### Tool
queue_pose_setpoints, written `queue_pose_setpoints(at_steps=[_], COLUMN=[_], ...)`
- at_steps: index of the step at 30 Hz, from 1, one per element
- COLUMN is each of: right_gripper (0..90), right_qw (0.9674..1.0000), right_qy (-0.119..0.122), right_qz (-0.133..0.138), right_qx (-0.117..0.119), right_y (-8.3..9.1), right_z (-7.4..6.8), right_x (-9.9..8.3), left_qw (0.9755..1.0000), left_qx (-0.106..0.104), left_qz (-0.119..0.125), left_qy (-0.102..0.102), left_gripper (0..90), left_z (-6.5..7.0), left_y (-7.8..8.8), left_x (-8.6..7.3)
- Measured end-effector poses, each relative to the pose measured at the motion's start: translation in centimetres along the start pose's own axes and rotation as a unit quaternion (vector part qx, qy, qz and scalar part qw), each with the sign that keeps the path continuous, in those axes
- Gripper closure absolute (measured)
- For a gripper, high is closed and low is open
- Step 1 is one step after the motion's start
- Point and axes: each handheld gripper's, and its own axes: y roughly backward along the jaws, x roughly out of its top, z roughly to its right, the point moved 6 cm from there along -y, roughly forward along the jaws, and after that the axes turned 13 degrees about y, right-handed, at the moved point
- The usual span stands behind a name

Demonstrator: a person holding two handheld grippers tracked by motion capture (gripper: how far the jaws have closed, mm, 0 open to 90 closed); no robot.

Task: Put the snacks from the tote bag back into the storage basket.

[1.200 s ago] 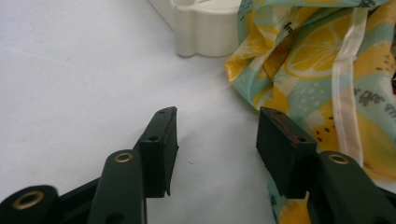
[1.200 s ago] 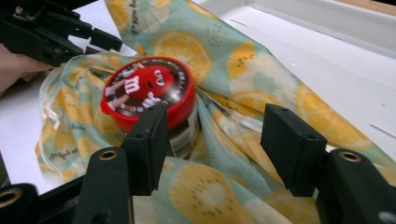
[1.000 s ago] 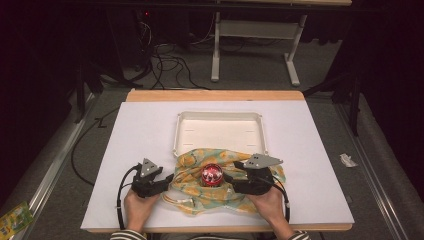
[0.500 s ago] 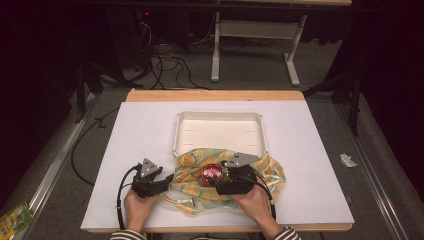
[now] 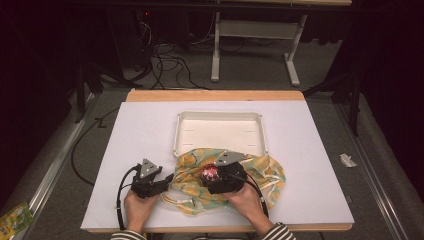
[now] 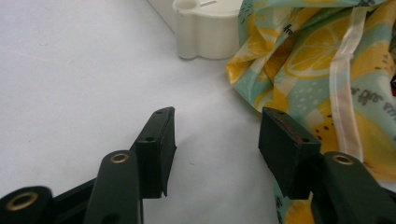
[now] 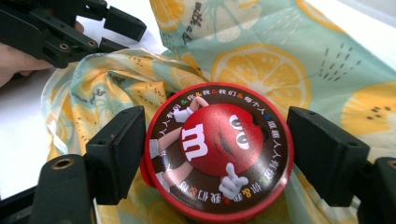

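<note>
A round red candy tin [image 5: 210, 173] [image 7: 215, 149] with a cartoon lid lies on a crumpled lemon-print cloth bag [image 5: 255, 172] [image 7: 261, 56] near the table's front edge. My right gripper [image 5: 212, 179] [image 7: 215, 135] straddles the tin. Its jaws have just been opening, and the tin sits between the pads, which stand at its rim on either side. My left gripper [image 5: 169, 179] [image 6: 217, 135] rests open on the white table cover at the bag's left edge [image 6: 327, 60], with nothing between its jaws.
A shallow white tray [image 5: 217, 150] [image 6: 205, 28] stands just behind the bag, mid-table. The white cover [image 5: 140, 130] spreads bare to the left and right. Beyond the table's far edge are cables and a desk frame on the floor.
My right gripper has slid left over the bag from the tin's right side until its jaws stand around the tin. The left gripper has stayed put.
</note>
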Motion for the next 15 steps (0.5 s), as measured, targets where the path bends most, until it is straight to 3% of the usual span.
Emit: queue_pose_setpoints(at_steps=[10,15], right_gripper=[26.5,26.7], right_qw=[1.0000,0.9999], right_qy=[0.002,0.014], right_qz=[0.002,-0.003], right_qx=[-0.002,-0.002], right_y=[0.06,0.10], right_z=[-0.14,-0.10], right_x=[0.03,0.05], left_qw=[1.0000,1.0000], left_qx=[-0.002,-0.003], left_qz=[-0.001,-0.001], left_qy=[0.001,0.001], left_gripper=[46.5,46.5], left_z=[-0.03,-0.09], left_y=[0.02,0.05], left_x=[0.00,0.00])
